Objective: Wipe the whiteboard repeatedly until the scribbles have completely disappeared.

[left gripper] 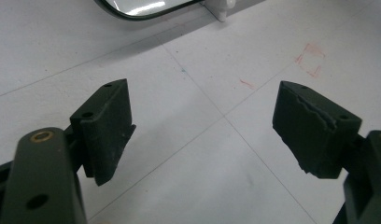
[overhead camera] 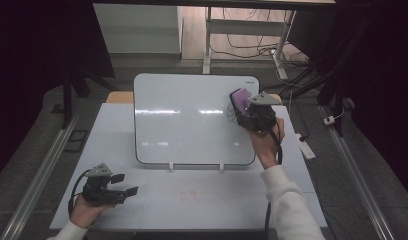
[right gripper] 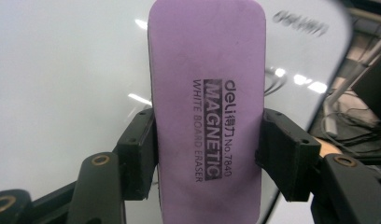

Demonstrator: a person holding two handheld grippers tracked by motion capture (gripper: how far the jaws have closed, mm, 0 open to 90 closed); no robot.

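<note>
Eraser (right gripper: 207, 112), purple, printed as a magnetic whiteboard type, is clamped across its narrow width by the right gripper (right gripper: 207, 149), both jaws pressing its long edges at about mid-length. It sits at the right upper part of the whiteboard (overhead camera: 192, 120), where faint pen marks (overhead camera: 231, 114) lie just beside it; whether its face touches the board cannot be told. Judged light, with a soft foam body that yields under pressure, so the mid-length side hold suits it; a grip nearer one end would likely let it pivot. Left gripper (overhead camera: 123, 184) rests low on the table (overhead camera: 202, 200), jaws spread apart, nothing between them.
</note>
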